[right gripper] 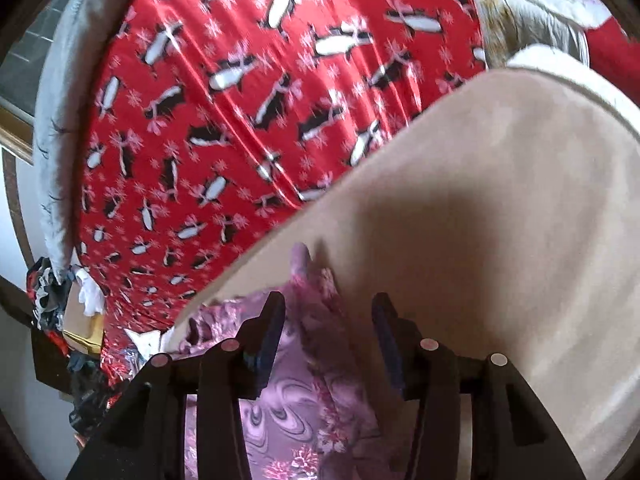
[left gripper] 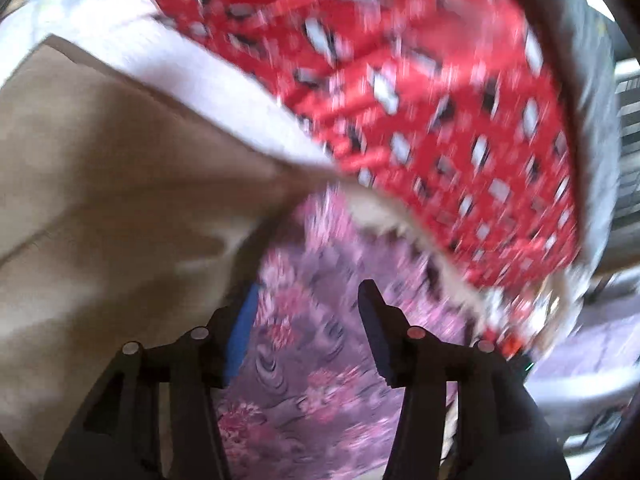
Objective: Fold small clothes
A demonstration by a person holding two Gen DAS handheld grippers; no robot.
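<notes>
A beige garment (left gripper: 120, 184) lies spread over a purple floral cloth (left gripper: 312, 380). My left gripper (left gripper: 308, 300) is open, its jaws apart over the floral cloth at the beige garment's edge; the view is blurred. In the right wrist view the beige garment (right gripper: 480, 220) fills the right side. My right gripper (right gripper: 328, 312) is open, with a fold of the floral cloth (right gripper: 312, 360) rising between its fingers beside the beige edge. I cannot tell whether the fingers touch the cloth.
A red penguin-print fabric (right gripper: 240, 100) lies beyond the beige garment and also shows in the left wrist view (left gripper: 420, 100). A grey padded edge (right gripper: 60, 140) borders it. A heap of dark clothes (right gripper: 56, 312) sits at the left. White cloth (left gripper: 100, 20) lies behind.
</notes>
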